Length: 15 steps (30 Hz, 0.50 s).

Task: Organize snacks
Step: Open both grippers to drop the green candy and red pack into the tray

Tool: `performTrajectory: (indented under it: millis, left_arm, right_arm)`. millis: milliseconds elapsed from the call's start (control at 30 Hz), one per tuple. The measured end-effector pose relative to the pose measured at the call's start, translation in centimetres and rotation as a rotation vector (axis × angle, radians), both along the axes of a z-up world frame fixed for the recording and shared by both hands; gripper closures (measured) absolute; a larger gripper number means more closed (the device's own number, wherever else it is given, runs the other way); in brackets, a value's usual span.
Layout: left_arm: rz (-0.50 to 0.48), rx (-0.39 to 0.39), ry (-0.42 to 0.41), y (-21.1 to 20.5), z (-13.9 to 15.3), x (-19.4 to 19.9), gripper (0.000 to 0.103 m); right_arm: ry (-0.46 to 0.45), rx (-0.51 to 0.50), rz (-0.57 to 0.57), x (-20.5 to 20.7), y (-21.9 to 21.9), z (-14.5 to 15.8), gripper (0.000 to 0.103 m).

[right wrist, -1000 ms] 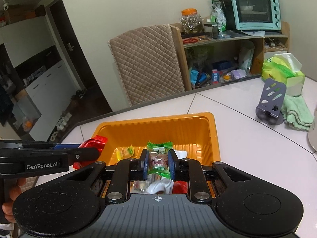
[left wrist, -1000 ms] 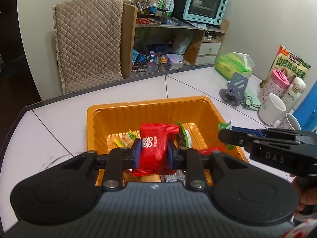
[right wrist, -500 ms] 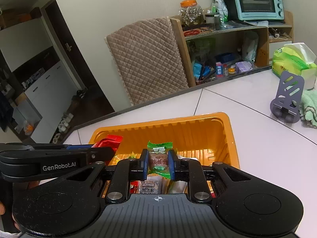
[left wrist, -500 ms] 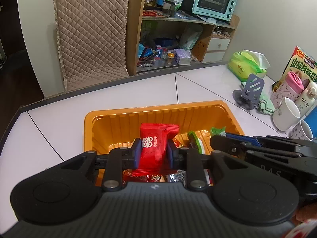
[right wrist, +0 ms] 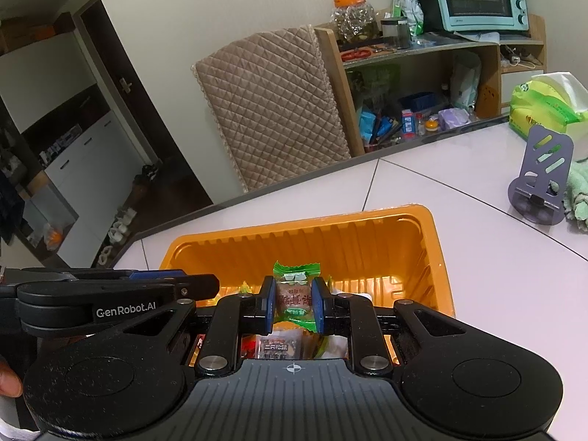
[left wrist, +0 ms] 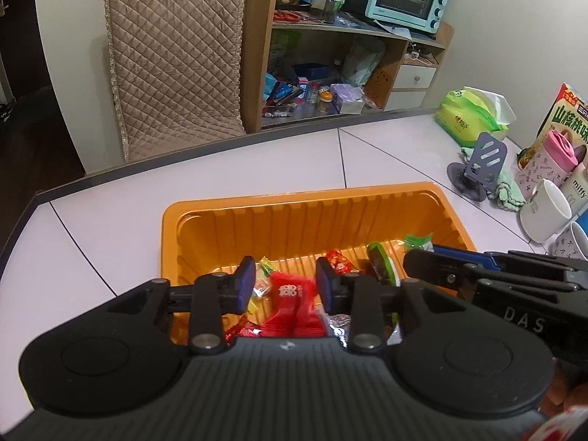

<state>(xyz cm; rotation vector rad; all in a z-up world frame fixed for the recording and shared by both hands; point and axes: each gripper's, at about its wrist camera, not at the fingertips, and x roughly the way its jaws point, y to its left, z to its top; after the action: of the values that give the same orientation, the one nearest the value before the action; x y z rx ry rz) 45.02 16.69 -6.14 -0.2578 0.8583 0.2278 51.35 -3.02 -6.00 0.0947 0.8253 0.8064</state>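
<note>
Left tongs [left wrist: 286,286] apart, hanging over near end of orange tray [left wrist: 352,198]. Red packet [left wrist: 294,307] blurred below and between their tips, touching neither, above other wrapped snacks in tray. Right tongs [right wrist: 293,305] clamped on green-edged candy [right wrist: 295,296], held upright above tray's near part. Just right of left tongs, right tongs' arm crosses tray corner. Beyond tray, white bench [left wrist: 220,172]. Farther right: grey stand [left wrist: 477,169], white mug [left wrist: 545,211].

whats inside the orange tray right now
Loose wrapped snacks lie in the orange tray, including a red packet. The grippers' bodies cover its near part.
</note>
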Motion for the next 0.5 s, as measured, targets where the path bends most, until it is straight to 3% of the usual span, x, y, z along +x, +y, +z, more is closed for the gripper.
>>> performTrajectory:
  millis: [500]
  left_arm:
    - [0.027, -0.007, 0.001, 1.2, 0.3, -0.6, 0.067]
  right_arm:
    - [0.009, 0.003, 0.017, 0.3, 0.9, -0.1, 0.082]
